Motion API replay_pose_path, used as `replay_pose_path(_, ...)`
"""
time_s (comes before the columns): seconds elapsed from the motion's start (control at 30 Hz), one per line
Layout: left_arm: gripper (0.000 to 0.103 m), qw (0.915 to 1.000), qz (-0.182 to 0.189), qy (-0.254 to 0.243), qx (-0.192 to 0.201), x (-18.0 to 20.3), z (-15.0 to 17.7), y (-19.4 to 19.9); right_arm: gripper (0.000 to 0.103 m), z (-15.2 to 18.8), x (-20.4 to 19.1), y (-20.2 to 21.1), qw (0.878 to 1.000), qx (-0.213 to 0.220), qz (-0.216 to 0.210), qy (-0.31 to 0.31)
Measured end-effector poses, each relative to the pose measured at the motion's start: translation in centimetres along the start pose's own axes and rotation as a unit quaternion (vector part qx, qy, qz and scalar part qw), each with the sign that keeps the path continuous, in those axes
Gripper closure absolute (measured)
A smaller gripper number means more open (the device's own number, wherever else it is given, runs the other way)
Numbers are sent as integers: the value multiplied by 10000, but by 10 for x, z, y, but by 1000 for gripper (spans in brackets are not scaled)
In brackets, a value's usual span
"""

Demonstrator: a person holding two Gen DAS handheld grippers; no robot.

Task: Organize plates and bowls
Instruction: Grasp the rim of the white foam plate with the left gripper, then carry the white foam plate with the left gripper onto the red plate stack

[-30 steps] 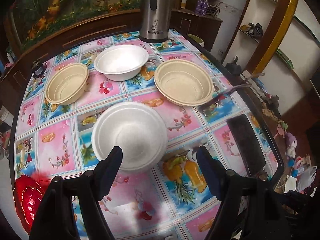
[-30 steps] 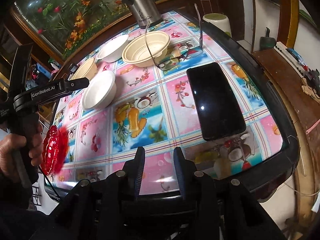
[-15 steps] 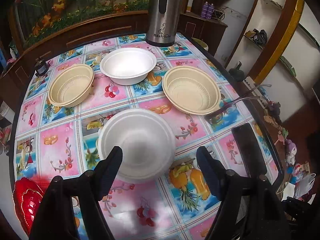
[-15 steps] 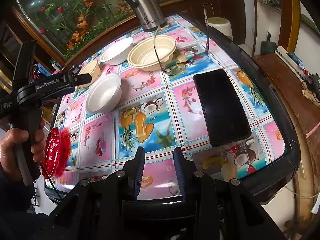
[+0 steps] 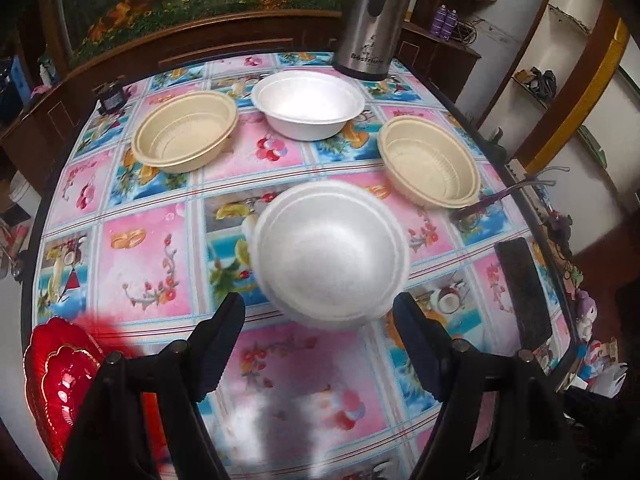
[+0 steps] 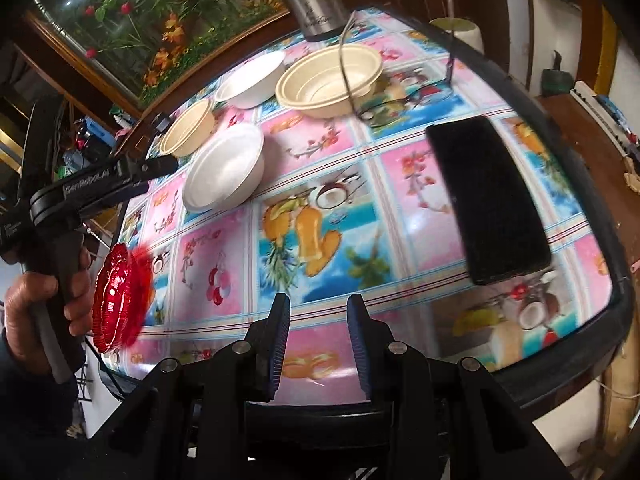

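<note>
Four bowls stand on the flowered tablecloth: a near white foam bowl [image 5: 332,256] [image 6: 224,176], a far white bowl [image 5: 308,104] [image 6: 252,84], a beige bowl at left [image 5: 186,136] [image 6: 188,128] and a beige bowl at right [image 5: 430,160] [image 6: 328,80]. A red scalloped plate [image 5: 60,376] [image 6: 120,292] lies at the near left edge. My left gripper [image 5: 318,308] [image 6: 160,168] hovers open just short of the near white bowl, whose near rim shows between its fingertips. My right gripper [image 6: 318,304] hangs over the table's front, jaws narrowly apart with nothing between them.
A black phone [image 6: 488,200] [image 5: 520,284] lies at the right side. Eyeglasses [image 6: 400,96] rest beside the right beige bowl. A steel thermos [image 5: 368,20] [image 6: 316,0] stands at the back. A hand [image 6: 24,308] holds the left gripper's handle beyond the left table edge.
My left gripper has moved forward and a little down toward the near white bowl, which now fills the gap between its fingers. My right gripper has crept forward over the table. Neither opening has changed.
</note>
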State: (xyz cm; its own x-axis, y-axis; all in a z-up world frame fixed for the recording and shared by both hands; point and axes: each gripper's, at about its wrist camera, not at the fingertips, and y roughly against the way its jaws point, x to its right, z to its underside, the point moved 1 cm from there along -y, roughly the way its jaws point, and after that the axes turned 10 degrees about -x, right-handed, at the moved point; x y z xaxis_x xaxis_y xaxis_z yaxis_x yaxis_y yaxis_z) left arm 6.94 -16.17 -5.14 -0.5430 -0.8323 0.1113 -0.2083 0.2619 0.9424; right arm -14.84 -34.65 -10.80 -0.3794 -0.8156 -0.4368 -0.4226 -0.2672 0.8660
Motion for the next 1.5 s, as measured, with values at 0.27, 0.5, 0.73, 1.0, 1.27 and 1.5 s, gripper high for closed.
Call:
replay_pose_path(0.27,28,9982,22,587,-119,-42,-12,-8,71,-41,-10,-12,9994,-19,-340,6)
replay_pose_path(0.5,47,9944,262,909,-478,-53,-35,-45,71,-101,-16,-37,9982,-67,-599,-75)
replay_pose_path(0.73,50,9894,526,1160,-695,-60,-41,-65,71,-145,-19,-70,9969,-334,-695,-160)
replay_pose_path(1.0,53,9890,512,1117,-819,-58,-45,-81,71,-169,-30,-94,9952,-606,-769,-21)
replay_pose_path(1.27,85,9888,526,1068,-899,-56,-42,-93,72,-179,-41,-119,9941,-840,-663,186)
replay_pose_path(1.5,90,9928,365,860,-753,-45,-39,-80,93,-176,-56,-117,9944,-794,-527,445)
